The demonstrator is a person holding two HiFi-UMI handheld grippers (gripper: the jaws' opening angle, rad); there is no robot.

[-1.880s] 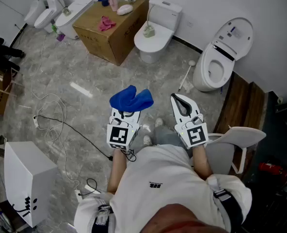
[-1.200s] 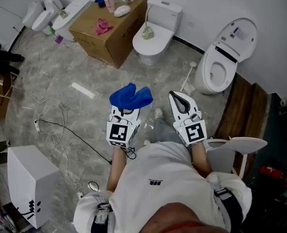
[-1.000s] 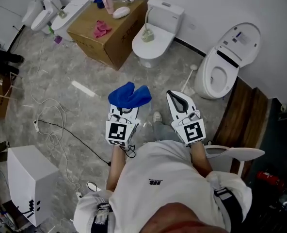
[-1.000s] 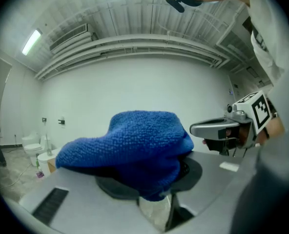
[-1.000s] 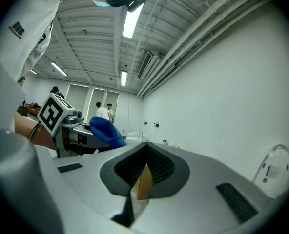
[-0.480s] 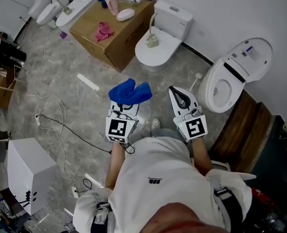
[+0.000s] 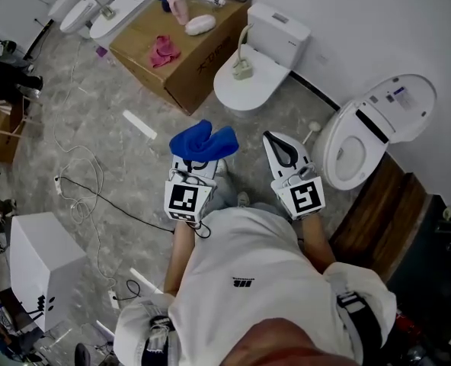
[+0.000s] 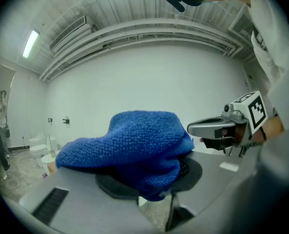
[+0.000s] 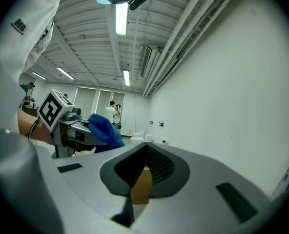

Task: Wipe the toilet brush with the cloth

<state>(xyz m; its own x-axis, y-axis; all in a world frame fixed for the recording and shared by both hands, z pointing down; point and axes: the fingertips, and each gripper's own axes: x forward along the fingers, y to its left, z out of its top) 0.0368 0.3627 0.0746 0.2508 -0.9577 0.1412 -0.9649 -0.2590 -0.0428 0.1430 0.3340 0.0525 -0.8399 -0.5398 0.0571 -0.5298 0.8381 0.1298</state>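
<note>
My left gripper [image 7: 199,161] is shut on a bunched blue cloth [image 7: 203,140], held out in front of the person's body above the floor. In the left gripper view the cloth [image 8: 134,145] covers the jaws and hides their tips. My right gripper [image 7: 276,139] is level with it to the right, shut, with nothing between its pads [image 9: 156,165]. A white toilet brush [image 7: 310,133] leans on the floor beside the open toilet [image 7: 378,124], a short way ahead and to the right of the right gripper.
A closed toilet [image 7: 250,88] with a brush holder [image 7: 243,69] on its lid stands ahead, next to a cardboard box [image 7: 191,56] bearing a pink rag [image 7: 163,50]. Cables [image 7: 81,185] trail on the floor at left near a white cabinet [image 7: 35,269]. Wooden boards [image 7: 374,219] lie at right.
The person has stepped forward, so the toilets and brush are closer. Both grippers keep their pose, the left one still holding the cloth. The white seat at the right has left view.
</note>
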